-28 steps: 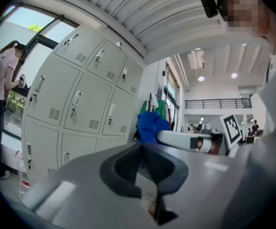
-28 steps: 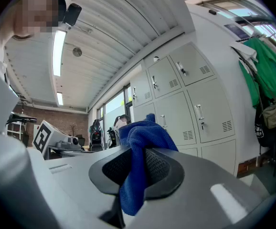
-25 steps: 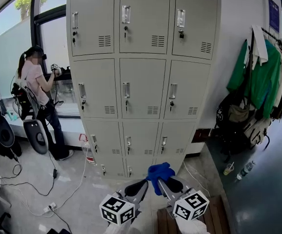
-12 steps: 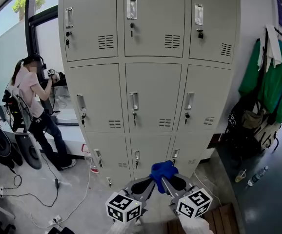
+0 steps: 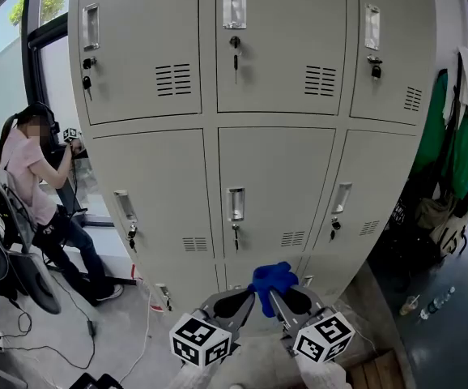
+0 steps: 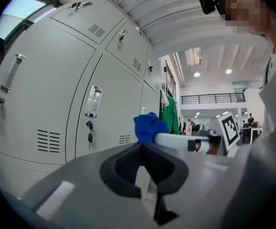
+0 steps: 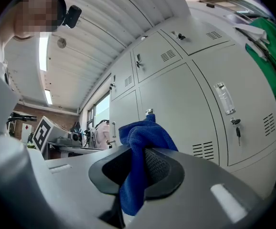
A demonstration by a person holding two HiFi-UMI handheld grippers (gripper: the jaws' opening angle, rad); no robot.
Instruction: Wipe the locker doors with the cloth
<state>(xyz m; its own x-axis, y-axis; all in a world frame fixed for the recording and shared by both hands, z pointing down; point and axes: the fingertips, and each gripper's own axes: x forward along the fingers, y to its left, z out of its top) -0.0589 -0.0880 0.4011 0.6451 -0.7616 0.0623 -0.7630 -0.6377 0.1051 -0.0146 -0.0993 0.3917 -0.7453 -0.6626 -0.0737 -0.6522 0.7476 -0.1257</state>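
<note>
Workshop locker corner: lockers (image 5: 274, 177), hung jackets (image 5: 467, 148)

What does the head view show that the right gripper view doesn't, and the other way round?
Only the head view shows the floor: loose cables at the left, a bottle at the right, and the right gripper with its own marker cube. Only the right gripper view shows the ceiling strip lights, the camera on the holder's head, and the jaw pads clamped on the cloth. Both show the blue cloth and the locker doors.
</note>
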